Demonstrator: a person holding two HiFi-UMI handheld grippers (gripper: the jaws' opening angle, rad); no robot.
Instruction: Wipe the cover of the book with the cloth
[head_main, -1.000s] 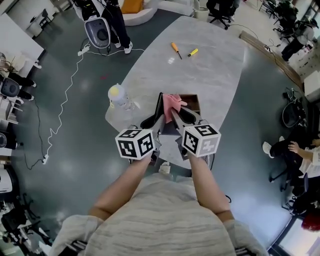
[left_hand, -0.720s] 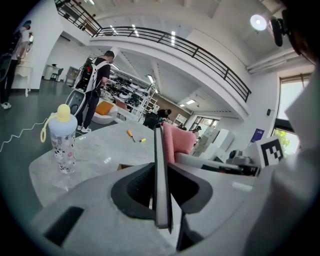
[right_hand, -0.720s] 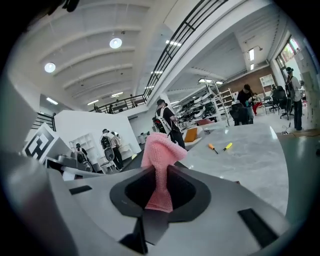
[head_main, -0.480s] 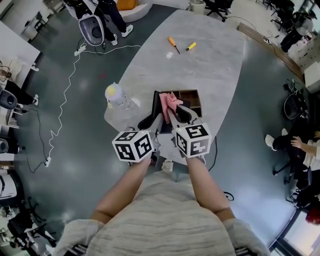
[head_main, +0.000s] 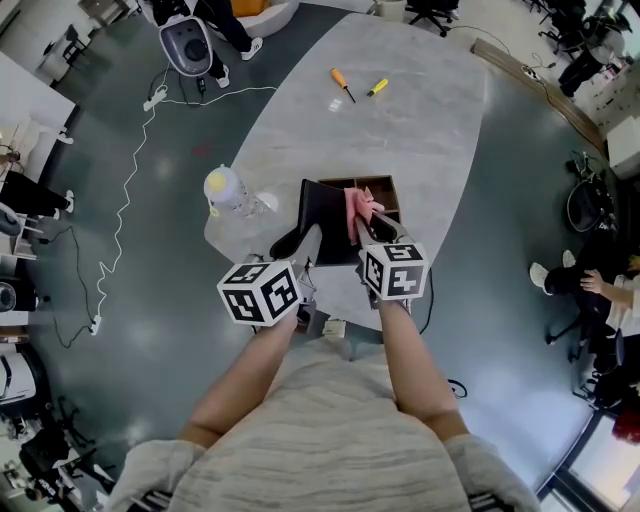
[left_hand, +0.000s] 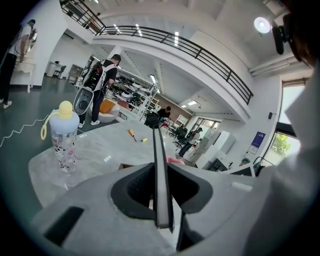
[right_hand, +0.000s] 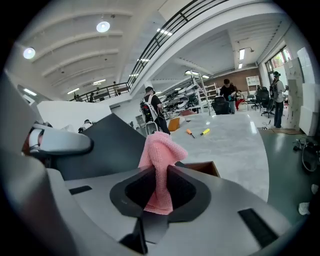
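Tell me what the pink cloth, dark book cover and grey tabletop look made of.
Pink cloth: soft knit or microfibre, looped weave visible, matte.
Dark book cover: smooth matte board or plastic, thin stiff edge.
Grey tabletop: marble-look stone or laminate, veined, lightly glossy.

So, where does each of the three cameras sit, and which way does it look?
Head view: on the person's head, looking steeply down at the table, book, left gripper and right gripper; forearms show.
Left gripper view: on that gripper, looking along jaws clamped on the book, towards the bottle.
Right gripper view: on that gripper, looking along jaws shut on the cloth.
All three share the screwdrivers.
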